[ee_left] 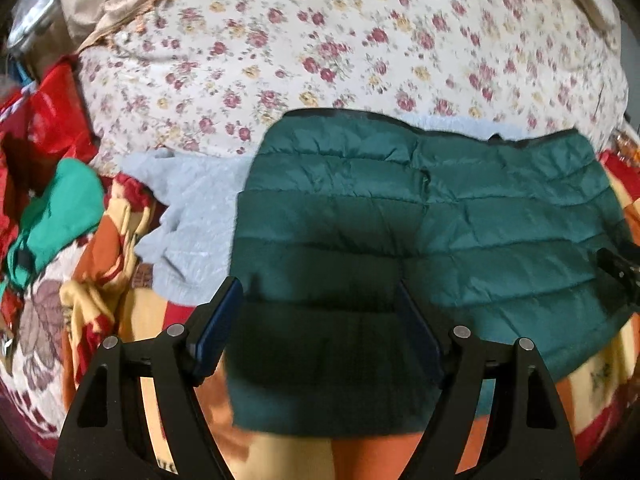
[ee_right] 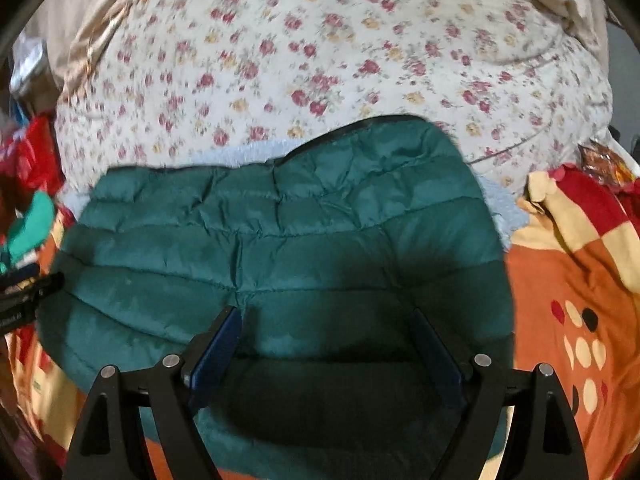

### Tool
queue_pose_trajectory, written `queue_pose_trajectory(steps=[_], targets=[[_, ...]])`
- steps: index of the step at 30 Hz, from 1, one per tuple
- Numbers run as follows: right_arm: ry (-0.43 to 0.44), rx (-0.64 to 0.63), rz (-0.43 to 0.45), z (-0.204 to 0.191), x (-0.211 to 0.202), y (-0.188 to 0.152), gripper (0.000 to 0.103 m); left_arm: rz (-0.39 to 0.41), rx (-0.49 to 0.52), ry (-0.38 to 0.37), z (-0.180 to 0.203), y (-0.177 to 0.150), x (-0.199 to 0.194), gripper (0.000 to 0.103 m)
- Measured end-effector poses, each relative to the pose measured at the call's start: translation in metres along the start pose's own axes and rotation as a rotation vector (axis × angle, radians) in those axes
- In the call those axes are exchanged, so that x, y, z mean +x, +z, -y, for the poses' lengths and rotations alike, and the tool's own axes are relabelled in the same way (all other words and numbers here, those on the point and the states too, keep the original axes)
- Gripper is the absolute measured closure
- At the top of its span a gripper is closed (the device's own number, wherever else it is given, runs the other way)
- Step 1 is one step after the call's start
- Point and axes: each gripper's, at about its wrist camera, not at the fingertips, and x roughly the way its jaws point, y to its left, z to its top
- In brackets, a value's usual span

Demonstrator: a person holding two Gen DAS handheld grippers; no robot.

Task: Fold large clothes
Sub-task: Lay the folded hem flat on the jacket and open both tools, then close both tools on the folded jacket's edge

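Left wrist view shows the left tool (ee_left: 320,300) with its jaws spread wide and nothing clamped between them, poised above the dark green quilted jacket (ee_left: 460,208), which lies flat on the bed over a pale blue fleece (ee_left: 192,216) showing at its 9 o'clock side. Right wrist view has the right tool (ee_right: 328,324) likewise agape and empty over the same jacket, with a floral quilt (ee_right: 320,60) at 12 o'clock and an orange patterned blanket (ee_right: 560,280) at 3 o'clock.

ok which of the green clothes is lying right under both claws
The dark green quilted jacket, spread flat. The brighter green garment sits crumpled off to the left, away from both claws.
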Motion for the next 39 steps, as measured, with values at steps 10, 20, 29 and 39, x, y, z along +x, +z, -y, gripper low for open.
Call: queue_pose_trajectory(steps=[10,20,29,39], targets=[[-0.016,0.143,0.005,0.055,-0.032,-0.011,0.019,0.066,0.021,0.067,-0.006,-0.028,-0.046,0.024],[-0.027,0.161,0.033,0.066,-0.072,-0.023,0.019,0.149,0.016,0.024,-0.001,-0.044,-0.103,0.024],[-0.017,0.172,0.044,0.068,-0.094,-0.026,0.019,0.168,-0.009,0.014,-0.01,-0.054,-0.13,0.024],[0.084,0.33,-0.073,0.111,-0.036,-0.018,0.019,-0.061,-0.299,-0.164,-0.088,-0.032,-0.043,0.024]])
